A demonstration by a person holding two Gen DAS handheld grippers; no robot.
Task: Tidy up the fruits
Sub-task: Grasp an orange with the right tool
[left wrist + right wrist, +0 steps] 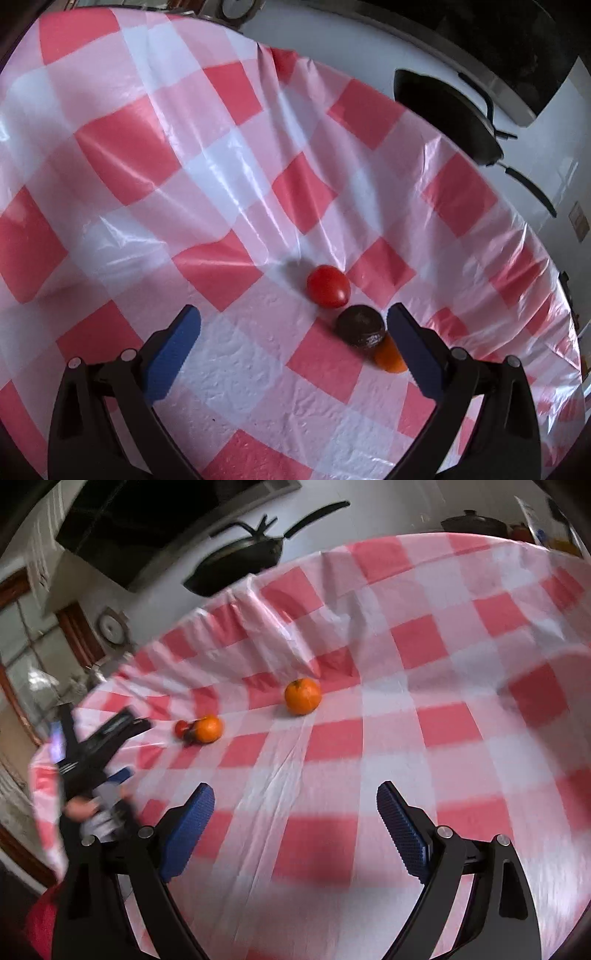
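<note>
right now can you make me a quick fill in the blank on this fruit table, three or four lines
1. The tablecloth is checked in white and ____.
2. The right claw is open and holds ____.
3. In the right wrist view, the number of oranges on the table is ____: a lone orange and a small orange.
4. The tomato lies beside a dark ____ fruit.

Missing words: red; nothing; two; brown

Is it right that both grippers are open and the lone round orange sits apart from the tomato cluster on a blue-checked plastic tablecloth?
Not quite: the plastic tablecloth is red-and-white checked, not blue, as the right wrist view shows. The rest holds: the left gripper and right gripper are open, and the lone round orange sits apart from the small red tomato cluster.
</note>
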